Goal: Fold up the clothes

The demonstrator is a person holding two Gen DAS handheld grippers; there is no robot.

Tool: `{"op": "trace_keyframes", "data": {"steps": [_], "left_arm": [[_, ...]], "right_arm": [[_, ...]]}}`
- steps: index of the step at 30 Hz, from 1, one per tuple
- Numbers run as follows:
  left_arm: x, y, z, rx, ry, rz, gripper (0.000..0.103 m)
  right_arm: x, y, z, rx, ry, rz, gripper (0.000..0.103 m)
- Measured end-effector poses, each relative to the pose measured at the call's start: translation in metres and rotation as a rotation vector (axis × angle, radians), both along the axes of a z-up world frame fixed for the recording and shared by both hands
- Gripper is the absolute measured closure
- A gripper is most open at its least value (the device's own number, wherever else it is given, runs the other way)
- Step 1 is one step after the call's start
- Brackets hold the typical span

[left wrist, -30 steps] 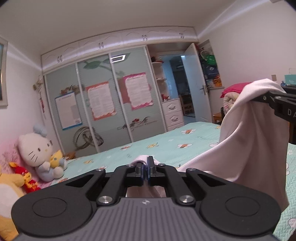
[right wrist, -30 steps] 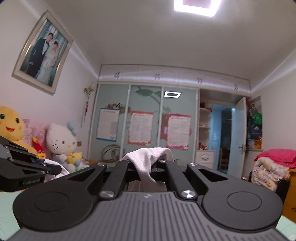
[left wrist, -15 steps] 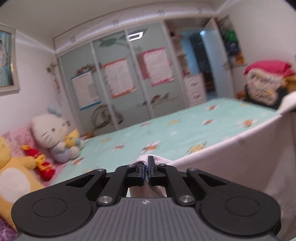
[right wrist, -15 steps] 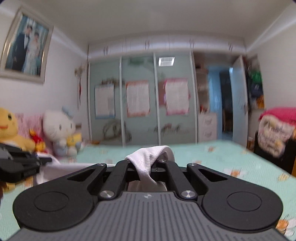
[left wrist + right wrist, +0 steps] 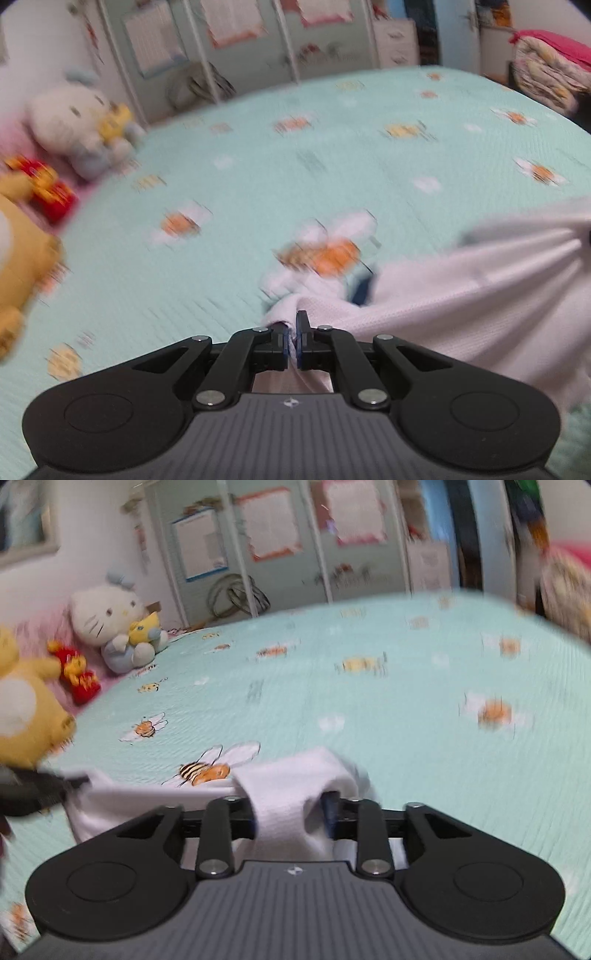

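Note:
A pale pink-white garment (image 5: 461, 295) lies spread to the right over the mint bedspread (image 5: 258, 147). My left gripper (image 5: 294, 341) is low over the bed. Its jaws are starting to open, with a corner of the garment still pinched between the pads. In the right wrist view, my right gripper (image 5: 291, 818) has its jaws opening wide. A fold of the garment (image 5: 288, 790) lies loose between them, and the pads do not press on it. The left gripper (image 5: 40, 790) shows at the left edge, holding the garment's other end.
Plush toys sit along the left side of the bed: a white cat (image 5: 107, 616), a yellow bear (image 5: 22, 716) and a small red one (image 5: 79, 675). A wardrobe (image 5: 280, 546) stands beyond the bed. A stack of bedding (image 5: 546, 70) sits at the right.
Both grippers have come down from high in the air to just above the bed, tilting downward, and the garment came down with them. The right jaws have parted.

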State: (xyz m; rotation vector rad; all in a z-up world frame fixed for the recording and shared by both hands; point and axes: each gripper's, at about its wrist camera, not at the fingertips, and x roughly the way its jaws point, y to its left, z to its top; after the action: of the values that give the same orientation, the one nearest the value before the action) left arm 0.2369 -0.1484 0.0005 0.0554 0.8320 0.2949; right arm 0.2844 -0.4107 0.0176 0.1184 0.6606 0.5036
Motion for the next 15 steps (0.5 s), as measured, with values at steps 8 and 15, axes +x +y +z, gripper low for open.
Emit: {"op": "trace_keyframes", "data": {"steps": [8, 15], "left_arm": [[-0.044, -0.029, -0.008, -0.143, -0.011, -0.017, 0.041], [-0.063, -0.047, 0.028, -0.215, 0.007, 0.021, 0.022]], "right_arm": [[-0.026, -0.035, -0.02, -0.094, 0.083, -0.189, 0.034], [-0.063, -0.043, -0.014, -0.117, 0.079, -0.26, 0.032]]}}
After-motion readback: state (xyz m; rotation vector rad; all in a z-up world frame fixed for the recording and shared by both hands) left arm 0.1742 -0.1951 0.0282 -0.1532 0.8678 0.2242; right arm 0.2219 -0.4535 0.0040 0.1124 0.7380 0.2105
